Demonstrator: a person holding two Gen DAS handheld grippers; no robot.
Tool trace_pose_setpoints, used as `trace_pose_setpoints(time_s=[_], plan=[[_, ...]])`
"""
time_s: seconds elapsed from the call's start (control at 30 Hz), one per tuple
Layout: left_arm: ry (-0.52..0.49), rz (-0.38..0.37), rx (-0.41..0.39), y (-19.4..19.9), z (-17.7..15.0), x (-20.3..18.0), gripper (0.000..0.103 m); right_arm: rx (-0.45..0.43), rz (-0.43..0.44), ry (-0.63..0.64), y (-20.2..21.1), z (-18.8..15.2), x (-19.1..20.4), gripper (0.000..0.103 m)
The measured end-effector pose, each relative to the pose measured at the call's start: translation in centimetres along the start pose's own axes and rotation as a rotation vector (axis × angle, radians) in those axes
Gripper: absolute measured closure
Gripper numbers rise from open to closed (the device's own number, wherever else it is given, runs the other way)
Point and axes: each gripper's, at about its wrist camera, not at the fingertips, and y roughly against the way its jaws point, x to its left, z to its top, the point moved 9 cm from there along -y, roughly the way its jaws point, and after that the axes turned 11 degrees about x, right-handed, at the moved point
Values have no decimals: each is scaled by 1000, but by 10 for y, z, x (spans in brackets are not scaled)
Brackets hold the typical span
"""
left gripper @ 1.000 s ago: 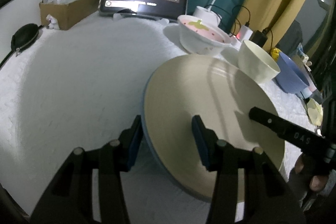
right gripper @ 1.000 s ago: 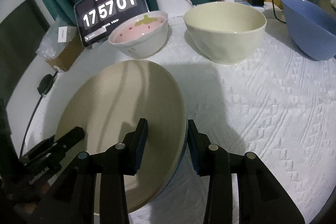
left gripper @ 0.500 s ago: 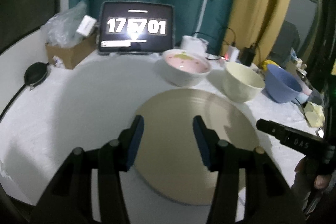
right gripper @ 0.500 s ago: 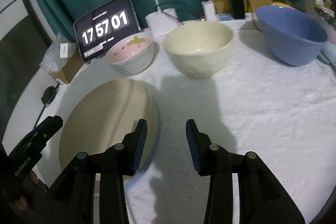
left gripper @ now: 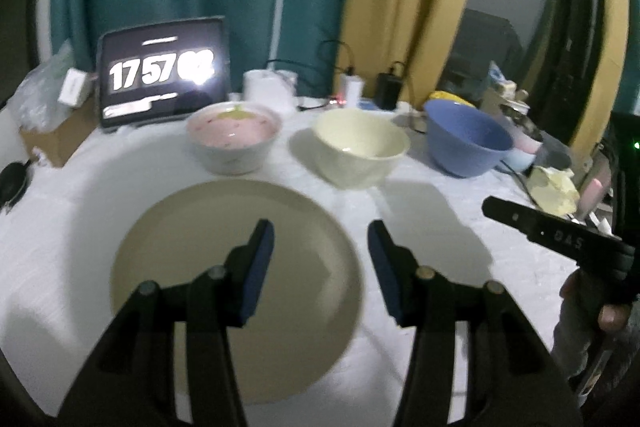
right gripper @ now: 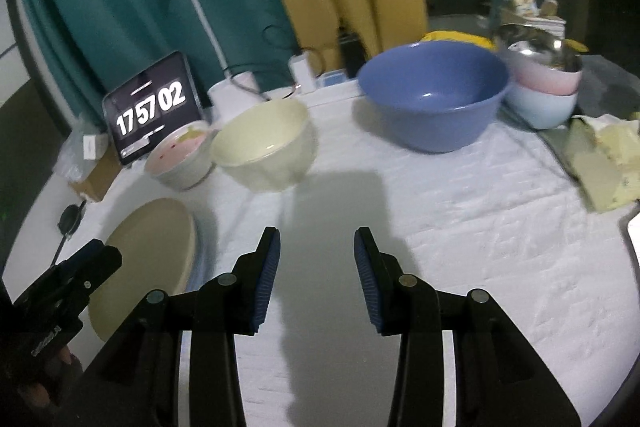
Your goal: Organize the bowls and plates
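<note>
Above the beige plate (left gripper: 236, 287), both grippers, left (left gripper: 320, 259) and right (right gripper: 316, 267), tilt downward, jaws spread, empty.

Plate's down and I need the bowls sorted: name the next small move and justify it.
Probably take the right gripper forward to the cream bowl. Its jaws are open and empty, the bowl stands free and nearest ahead, and the beige plate lies flat on the cloth, released.

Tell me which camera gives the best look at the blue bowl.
The right wrist view: the blue bowl sits large and near centre, its whole rim and inside visible. The left wrist view shows it smaller, off to the right, seen mostly from the side.
</note>
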Motion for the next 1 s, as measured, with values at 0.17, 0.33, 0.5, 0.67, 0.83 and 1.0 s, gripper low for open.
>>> trace_pose_setpoints(time_s=[0.17, 0.33, 0.5, 0.67, 0.83, 1.0], plan=[[-43, -37, 5, -7, 8, -34, 53, -25, -31, -12, 14, 4, -26, 62], [-73, -70, 9, -15, 18, -62, 52, -51, -64, -20, 25, 13, -50, 62], [-89, -97, 25, -24, 28, -85, 52, -61, -96, -36, 33, 22, -69, 62], [-90, -118, 22, -30, 43, -103, 52, -74, -126, -25, 42, 33, -77, 62], [-117, -130, 18, -37, 55, -123, 52, -101, -146, -36, 48, 50, -88, 62], [-125, -145, 12, -50, 67, -139, 52, -123, -164, -59, 48, 65, -103, 62]])
